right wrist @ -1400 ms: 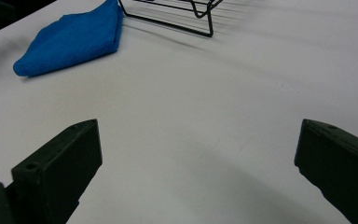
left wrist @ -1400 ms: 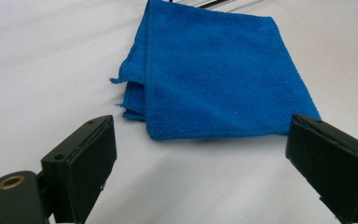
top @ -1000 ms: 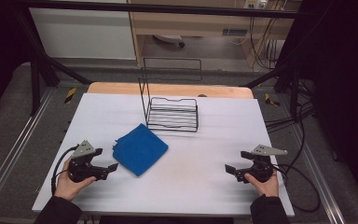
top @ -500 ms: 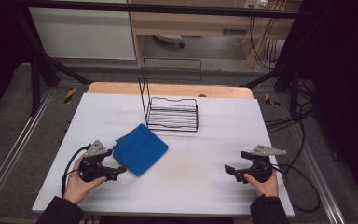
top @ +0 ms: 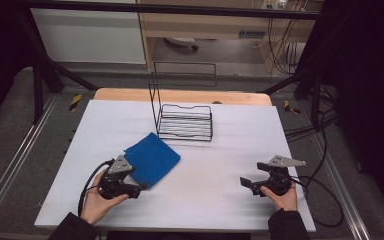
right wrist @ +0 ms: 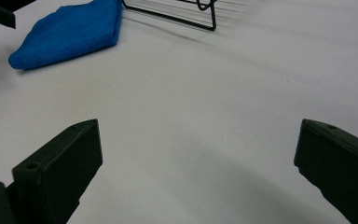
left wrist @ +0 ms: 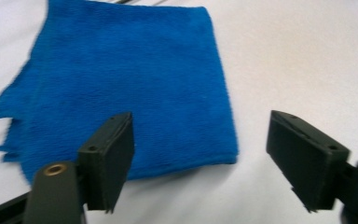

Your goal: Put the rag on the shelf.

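Observation:
A folded blue cloth (top: 152, 157) lies flat on the white table (top: 230, 145), left of centre. My left gripper (top: 138, 189) is at the cloth's near corner. In the left gripper view the cloth (left wrist: 121, 79) has its near edge between the jaws of the left gripper (left wrist: 200, 128). The jaws have just been closing, but both pads stand apart from the fabric. My right gripper (top: 245, 183) rests at the near right of the table, open. Only bare table lies between the jaws of the right gripper (right wrist: 198, 128), and the cloth (right wrist: 70, 30) is far off.
A black wire rack (top: 186, 122) stands just behind the cloth at the table's middle back; its front edge (right wrist: 177, 11) also appears in the right gripper view. A wooden strip (top: 180, 95) runs along the far edge. Cables trail off the right side (top: 320, 200).
My left gripper has moved to the right across the table and now reaches the cloth's near corner. The right gripper has stayed where it was.

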Available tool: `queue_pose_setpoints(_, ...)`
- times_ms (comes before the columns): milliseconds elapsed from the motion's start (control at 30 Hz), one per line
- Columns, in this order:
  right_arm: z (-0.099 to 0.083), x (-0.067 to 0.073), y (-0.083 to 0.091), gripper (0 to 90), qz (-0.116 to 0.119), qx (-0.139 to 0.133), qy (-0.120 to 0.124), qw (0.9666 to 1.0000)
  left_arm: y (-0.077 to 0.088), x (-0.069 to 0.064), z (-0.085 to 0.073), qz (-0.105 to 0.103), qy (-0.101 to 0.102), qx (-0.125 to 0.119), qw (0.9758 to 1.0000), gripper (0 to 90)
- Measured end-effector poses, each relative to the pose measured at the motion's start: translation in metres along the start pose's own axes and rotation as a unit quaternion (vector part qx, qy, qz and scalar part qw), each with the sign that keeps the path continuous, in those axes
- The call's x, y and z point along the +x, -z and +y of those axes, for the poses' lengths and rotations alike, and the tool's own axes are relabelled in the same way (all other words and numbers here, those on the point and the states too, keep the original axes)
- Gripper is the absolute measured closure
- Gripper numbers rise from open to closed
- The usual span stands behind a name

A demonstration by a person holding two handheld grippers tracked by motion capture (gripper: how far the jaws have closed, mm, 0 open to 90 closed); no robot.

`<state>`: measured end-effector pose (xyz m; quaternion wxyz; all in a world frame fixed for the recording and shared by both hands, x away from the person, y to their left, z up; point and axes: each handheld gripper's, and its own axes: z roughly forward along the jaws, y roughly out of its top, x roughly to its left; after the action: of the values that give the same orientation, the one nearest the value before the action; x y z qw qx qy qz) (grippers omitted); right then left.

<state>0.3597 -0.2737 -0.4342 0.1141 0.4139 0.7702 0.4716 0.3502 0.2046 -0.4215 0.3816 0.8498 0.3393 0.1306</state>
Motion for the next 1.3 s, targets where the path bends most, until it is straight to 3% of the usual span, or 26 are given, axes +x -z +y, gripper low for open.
queue_pose_setpoints(133,0.0,0.0,-0.001,1.6,0.0,0.001,0.002,1.0,-0.007,-0.01,0.002,0.002,-0.013,0.012,0.9998,43.3)
queue_pose_setpoints(200,0.0,0.0,-0.001,1.6,0.0,0.001,0.002,1.0,-0.01,-0.014,0.002,0.0,-0.017,0.016,0.9997,46.2)
queue_pose_setpoints(233,0.0,0.0,-0.001,1.7,-0.001,0.001,0.002,1.0,-0.012,-0.015,0.002,0.0,-0.017,0.018,0.9997,52.5)
queue_pose_setpoints(333,0.0,0.0,-0.002,1.7,0.0,0.002,0.002,1.0,-0.018,-0.016,0.002,-0.001,-0.012,0.028,0.9995,59.8)
queue_pose_setpoints(500,0.0,0.001,-0.002,1.8,0.001,0.004,0.001,1.0,-0.027,-0.014,-0.001,0.011,-0.01,0.041,0.999,64.6)
queue_pose_setpoints(733,0.0,0.001,-0.002,1.9,0.001,0.003,0.001,1.0,-0.032,-0.014,-0.002,0.024,-0.011,0.041,0.9988,71.6)
queue_pose_setpoints(933,0.0,0.001,-0.002,2.0,0.002,0.002,0.001,1.0,-0.034,-0.015,0.0,0.038,-0.014,0.046,0.9981,84.7)
queue_pose_setpoints(1067,0.0,0.001,-0.002,2.1,0.003,0.002,-0.001,1.0,-0.034,-0.014,0.002,0.033,-0.014,0.05,0.9981,87.5)
queue_pose_setpoints(1300,0.0,0.001,-0.002,2.2,0.005,0.002,-0.001,1.0,-0.025,-0.012,0.006,-0.001,0.007,0.032,0.9994,88.4)
